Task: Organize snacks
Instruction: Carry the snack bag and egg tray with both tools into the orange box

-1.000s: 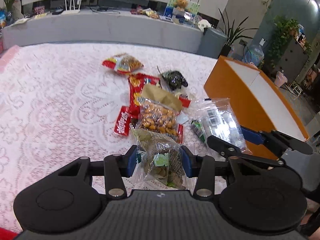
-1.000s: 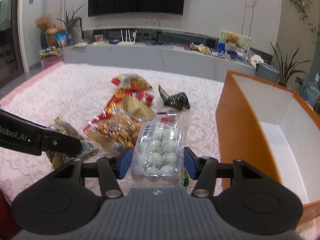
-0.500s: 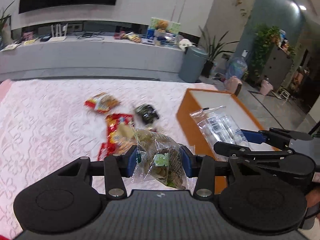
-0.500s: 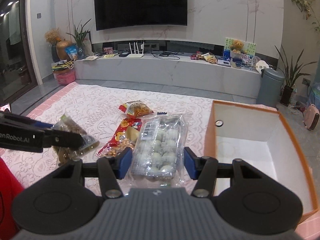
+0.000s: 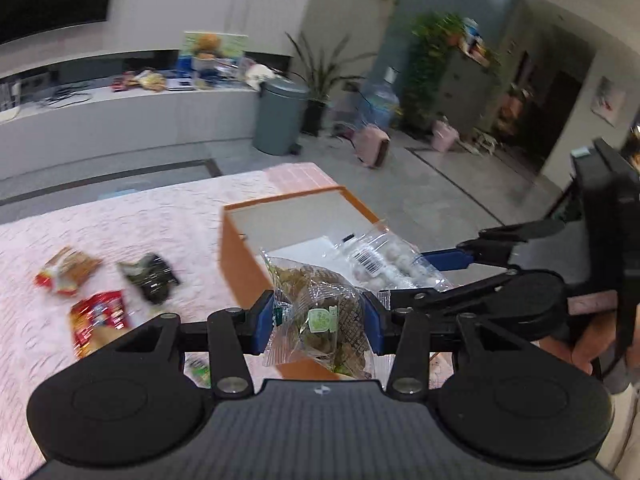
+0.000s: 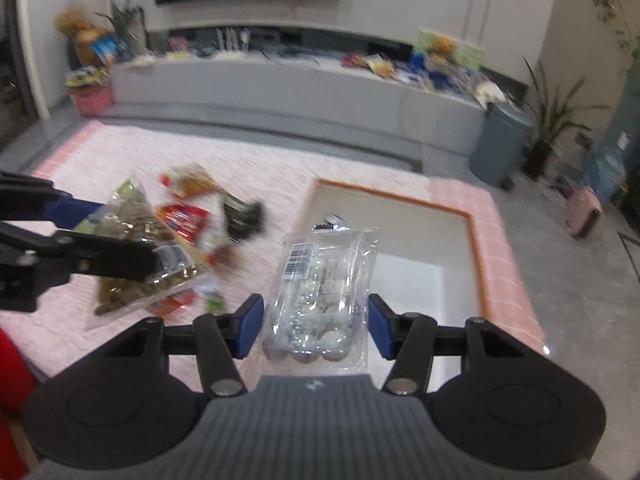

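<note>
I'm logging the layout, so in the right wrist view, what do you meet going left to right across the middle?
Bag of green snacks in the left gripper → black packet → clear pack of white balls → orange box.

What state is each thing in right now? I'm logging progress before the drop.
left gripper: shut on the green snack bag, lifted.
right gripper: shut on the white-ball pack, lifted above the box.
orange box: open-topped, looks empty.
red packet: lying on the table.
dark packet: lying on the table.
</note>
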Demonstrator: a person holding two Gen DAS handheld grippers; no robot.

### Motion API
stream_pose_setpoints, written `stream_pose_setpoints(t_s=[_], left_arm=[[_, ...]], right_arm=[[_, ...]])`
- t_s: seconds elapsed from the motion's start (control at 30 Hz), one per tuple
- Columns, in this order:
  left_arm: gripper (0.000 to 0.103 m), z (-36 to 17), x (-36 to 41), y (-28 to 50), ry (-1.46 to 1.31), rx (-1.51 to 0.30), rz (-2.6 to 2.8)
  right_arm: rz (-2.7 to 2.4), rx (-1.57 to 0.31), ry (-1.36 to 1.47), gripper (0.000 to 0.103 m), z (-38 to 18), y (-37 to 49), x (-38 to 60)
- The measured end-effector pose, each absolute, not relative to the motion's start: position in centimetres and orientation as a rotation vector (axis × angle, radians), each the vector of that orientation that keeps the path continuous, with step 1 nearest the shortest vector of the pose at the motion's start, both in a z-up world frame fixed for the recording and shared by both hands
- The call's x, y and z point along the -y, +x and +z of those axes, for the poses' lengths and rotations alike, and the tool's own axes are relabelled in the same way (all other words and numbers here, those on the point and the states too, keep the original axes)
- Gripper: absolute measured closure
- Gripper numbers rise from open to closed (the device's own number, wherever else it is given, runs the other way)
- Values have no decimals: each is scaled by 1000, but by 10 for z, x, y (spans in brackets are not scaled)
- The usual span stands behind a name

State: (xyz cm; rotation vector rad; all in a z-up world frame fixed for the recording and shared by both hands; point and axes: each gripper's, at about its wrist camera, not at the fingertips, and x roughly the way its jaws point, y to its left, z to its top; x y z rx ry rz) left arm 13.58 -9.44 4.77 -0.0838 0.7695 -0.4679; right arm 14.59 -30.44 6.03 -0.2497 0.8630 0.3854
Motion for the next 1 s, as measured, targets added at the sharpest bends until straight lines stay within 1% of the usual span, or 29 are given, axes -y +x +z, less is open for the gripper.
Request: stream_pose_setpoints(t_s=[0.3, 0.43, 0.63, 0.83, 1.0], left_arm=[[52, 5, 153, 181, 91, -910, -552], [52, -14, 160, 199, 116, -976, -571], [52, -31, 179, 208, 237, -1052, -602], [52, -46, 189, 220, 281, -1128, -602], [51, -51, 199, 220, 354, -1144, -583]], right_arm=[[336, -1035, -308, 48, 14, 186, 336], [362, -1088, -319, 48, -7, 196, 338], [411, -1152, -365, 48, -33, 209, 335], [433, -1226, -404, 48, -57, 219, 334], [444, -1274, -415, 46, -71, 226, 334]])
